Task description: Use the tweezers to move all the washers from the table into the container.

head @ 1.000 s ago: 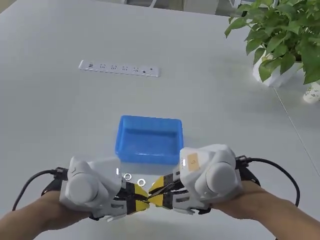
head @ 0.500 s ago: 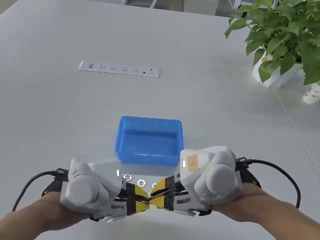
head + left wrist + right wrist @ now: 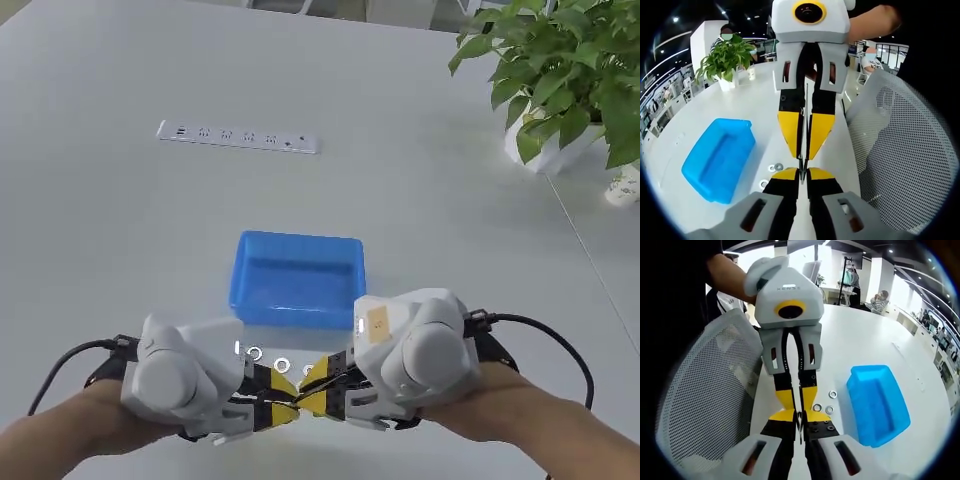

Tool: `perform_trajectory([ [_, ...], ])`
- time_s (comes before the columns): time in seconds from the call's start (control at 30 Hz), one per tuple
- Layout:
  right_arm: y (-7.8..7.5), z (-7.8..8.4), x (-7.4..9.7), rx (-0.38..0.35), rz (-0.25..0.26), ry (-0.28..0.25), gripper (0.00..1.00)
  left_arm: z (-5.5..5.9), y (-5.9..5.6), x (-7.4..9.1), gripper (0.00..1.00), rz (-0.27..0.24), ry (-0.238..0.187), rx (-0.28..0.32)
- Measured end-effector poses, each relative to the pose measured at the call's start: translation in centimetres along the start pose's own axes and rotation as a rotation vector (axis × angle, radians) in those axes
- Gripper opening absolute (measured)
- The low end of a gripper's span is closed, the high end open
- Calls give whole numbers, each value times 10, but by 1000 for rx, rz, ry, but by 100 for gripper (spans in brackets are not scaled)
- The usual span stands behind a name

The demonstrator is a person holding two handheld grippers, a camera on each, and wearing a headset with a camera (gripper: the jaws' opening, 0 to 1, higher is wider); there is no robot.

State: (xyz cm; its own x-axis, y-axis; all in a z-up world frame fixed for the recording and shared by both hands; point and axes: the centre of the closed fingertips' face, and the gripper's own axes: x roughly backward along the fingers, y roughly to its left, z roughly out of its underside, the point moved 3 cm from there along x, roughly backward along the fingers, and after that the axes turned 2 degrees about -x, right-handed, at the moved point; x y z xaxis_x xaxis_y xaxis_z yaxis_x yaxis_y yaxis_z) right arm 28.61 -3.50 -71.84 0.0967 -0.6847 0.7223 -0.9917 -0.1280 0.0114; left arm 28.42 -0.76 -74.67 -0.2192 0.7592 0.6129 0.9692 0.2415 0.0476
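My left gripper and right gripper meet tip to tip at the table's near edge. Both are shut on thin metal tweezers, which run along the line of the two pairs of jaws. In the left gripper view my own jaws pinch the tweezers' lower end, and the right gripper comes down from above. Three washers lie on the table just beyond the jaws. The blue container stands right behind them.
A white power strip lies at the far left. A potted plant stands at the far right with a small white bottle beside it. A mesh chair is behind the near table edge.
The right gripper has edged a little to the left, and its jaws have closed in on the tweezers. The left gripper, washers and container have stayed put.
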Motion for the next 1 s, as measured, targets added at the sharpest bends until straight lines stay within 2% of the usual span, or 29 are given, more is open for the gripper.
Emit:
perform_trajectory([
  [0.2,2,-4,-1,6,-5,-6,6,0,-2,-4,11,14,12,-14],
  [0.33,2,-5,-2,24,-6,4,6,-1,-1,-4,9,11,18,-29],
  [0.57,0,-6,0,48,-7,-4,7,-3,1,-2,8,-6,6,-28],
  [1.0,0,-6,3,35,1,-15,10,-3,0,1,7,-9,-6,-19],
])
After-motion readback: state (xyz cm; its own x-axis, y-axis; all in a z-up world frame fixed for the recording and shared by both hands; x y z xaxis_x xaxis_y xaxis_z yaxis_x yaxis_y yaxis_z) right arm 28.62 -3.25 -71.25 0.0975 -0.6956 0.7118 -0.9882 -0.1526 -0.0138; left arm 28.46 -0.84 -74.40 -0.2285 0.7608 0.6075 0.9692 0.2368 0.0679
